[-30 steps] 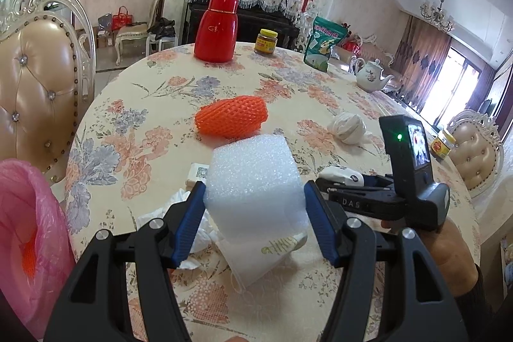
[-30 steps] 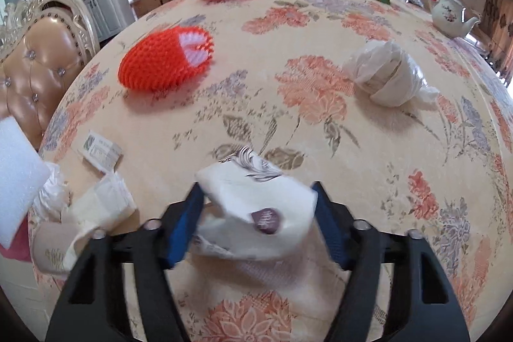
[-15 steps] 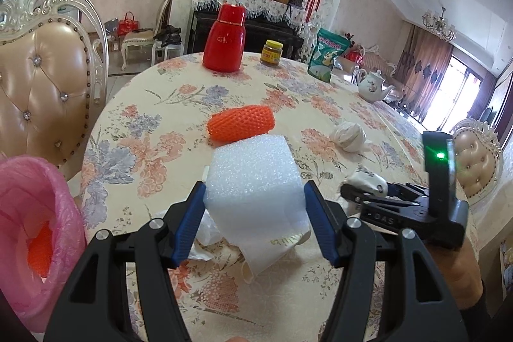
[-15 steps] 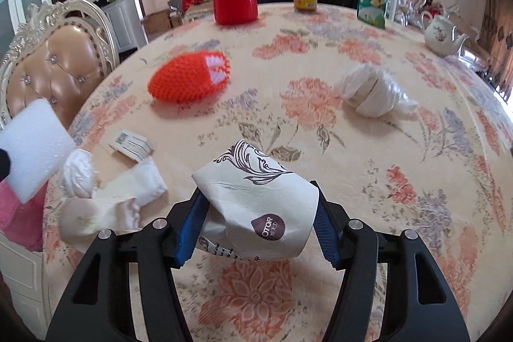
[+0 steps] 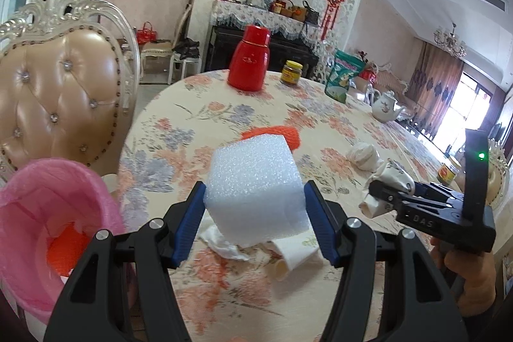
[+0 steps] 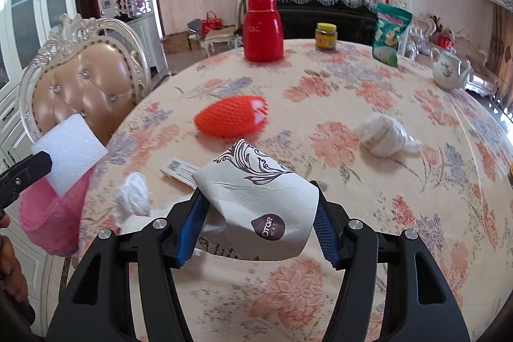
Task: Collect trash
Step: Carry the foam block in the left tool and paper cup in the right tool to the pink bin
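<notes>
On my far left, the pink-lined bin [image 5: 48, 233] sits off the table's edge beside the tufted chair [image 5: 61, 92], with something orange lying inside it. My left gripper [image 5: 255, 213] tilts down over the near edge of the table, its blue pads pressed against both sides of a white foam block [image 5: 253, 188] lifted clear of the cloth; the jaws stand about half open around it. Under the block lie crumpled tissues [image 5: 221, 242] and a rolled paper cup [image 5: 295, 255].

To the right, my right gripper [image 6: 256, 220] also angles downward, held by a hand [image 5: 461, 274] at the lower right of the left view. Its pads clamp a crushed white paper pack [image 6: 256, 207] with dark scrollwork, held above the table [image 6: 384, 213], jaws roughly half open around it.

The table is round, covered in a cream floral cloth. On it rest an orange foam net [image 6: 231, 117], a small printed slip [image 6: 179, 169], and a white wad of plastic wrap [image 6: 384, 133]; farther back stand a red flask [image 6: 263, 28], a yellow-lidded jar [image 6: 326, 36], a green snack bag [image 6: 389, 34] and a white teapot [image 6: 449, 72]. Behind is a dark cabinet with a lace runner, flowers and a red knot hanging on the wall.

The pack's brown badge reads "OTOR" as far as I can make out; the right gripper's body shows "DAS". The slip's print is too small to read.
</notes>
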`<move>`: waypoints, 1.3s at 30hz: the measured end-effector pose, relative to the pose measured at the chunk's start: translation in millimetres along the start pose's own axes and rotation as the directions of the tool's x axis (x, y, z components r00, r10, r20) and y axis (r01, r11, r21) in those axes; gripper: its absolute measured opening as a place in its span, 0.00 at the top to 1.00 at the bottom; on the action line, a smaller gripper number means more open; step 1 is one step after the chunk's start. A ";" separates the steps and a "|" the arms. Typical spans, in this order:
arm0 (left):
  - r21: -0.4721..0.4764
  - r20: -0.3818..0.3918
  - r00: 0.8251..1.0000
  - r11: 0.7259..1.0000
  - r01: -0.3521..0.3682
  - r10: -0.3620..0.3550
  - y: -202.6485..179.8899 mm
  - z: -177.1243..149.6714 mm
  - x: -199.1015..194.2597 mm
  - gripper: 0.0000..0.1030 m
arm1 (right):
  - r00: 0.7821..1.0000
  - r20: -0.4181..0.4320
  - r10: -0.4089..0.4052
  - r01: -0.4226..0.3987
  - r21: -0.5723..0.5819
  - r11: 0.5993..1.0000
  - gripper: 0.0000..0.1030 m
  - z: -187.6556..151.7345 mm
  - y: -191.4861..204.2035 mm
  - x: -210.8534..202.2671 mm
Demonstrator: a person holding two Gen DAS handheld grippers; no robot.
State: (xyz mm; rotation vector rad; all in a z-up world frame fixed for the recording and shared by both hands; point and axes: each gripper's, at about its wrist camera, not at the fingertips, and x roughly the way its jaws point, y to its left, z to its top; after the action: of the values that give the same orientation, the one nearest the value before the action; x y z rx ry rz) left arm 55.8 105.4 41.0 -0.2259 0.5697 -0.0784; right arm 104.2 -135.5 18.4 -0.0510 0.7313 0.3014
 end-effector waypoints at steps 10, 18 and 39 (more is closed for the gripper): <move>-0.037 0.046 0.996 0.997 -0.074 0.076 40.3 0.2 -35.9 0.41 | 0.998 0.032 0.059 -0.057 -0.057 0.997 0.43 12.8 47.0 -9.9; -0.079 0.072 0.988 0.988 -0.133 0.138 76.2 -2.1 -63.8 0.41 | 0.993 0.043 0.110 -0.105 -0.102 0.989 0.43 20.9 87.3 -11.3; -0.174 0.088 0.957 0.951 -0.257 0.275 160.0 -10.0 -117.2 0.41 | 0.969 0.012 0.247 -0.238 -0.229 0.944 0.43 35.4 197.5 4.5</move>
State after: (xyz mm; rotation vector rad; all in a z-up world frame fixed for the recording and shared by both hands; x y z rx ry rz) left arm -46.3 274.9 57.1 -0.3065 0.4912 0.2422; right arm 73.3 59.8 53.3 -0.1712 0.6606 0.6201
